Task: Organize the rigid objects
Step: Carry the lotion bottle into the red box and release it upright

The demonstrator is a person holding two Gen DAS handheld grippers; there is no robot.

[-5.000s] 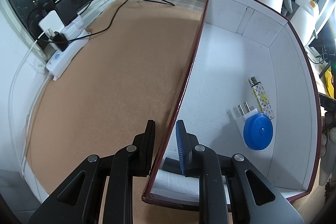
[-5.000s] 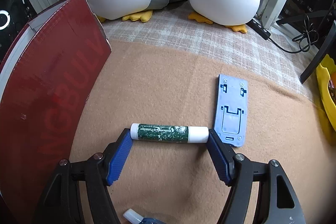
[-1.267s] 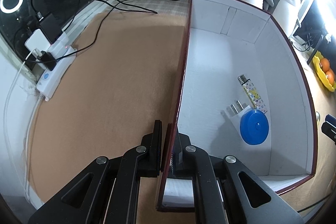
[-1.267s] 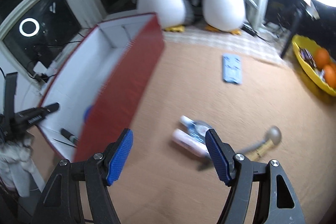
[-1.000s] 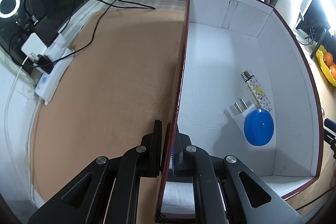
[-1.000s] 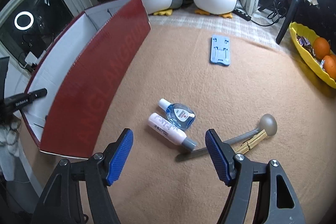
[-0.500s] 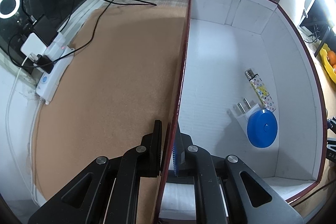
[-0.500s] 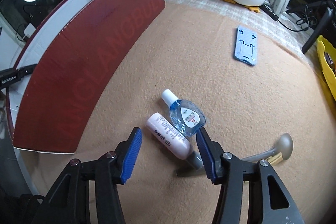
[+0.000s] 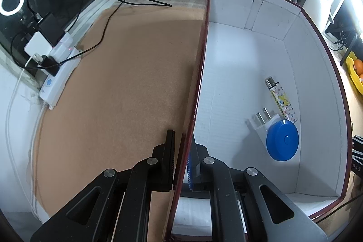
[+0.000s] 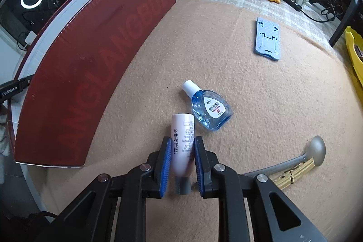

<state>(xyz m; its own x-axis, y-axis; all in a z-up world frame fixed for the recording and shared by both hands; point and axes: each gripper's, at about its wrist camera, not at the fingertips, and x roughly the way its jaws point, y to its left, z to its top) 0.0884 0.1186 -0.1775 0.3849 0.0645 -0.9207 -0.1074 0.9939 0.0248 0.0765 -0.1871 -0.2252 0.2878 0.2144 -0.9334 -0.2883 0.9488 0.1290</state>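
Pink tube [image 10: 182, 142], grey cap toward the camera, lies on the tan blanket [image 10: 249, 94] at lower centre of the right wrist view, between the blue pads of the right hand-held gripper [image 10: 180, 165]; jaws closing, pads against its sides. Eye-drop bottle [image 10: 208, 107] touches the tube's far end. Lower right: grey spoon [image 10: 304, 157] beside a wooden clothespin [image 10: 292, 174]. Upper right: blue phone stand [image 10: 267, 39], well apart. Red box [image 10: 90, 65] fills the left.

Left wrist view: left hand-held gripper [image 9: 181, 165] clenched on the box's wall [image 9: 199, 83], one finger outside, one inside. On the white floor, right of centre: patterned lighter [image 9: 280, 101], white plug adapter [image 9: 264, 120], blue round case [image 9: 282, 140] touching the adapter.
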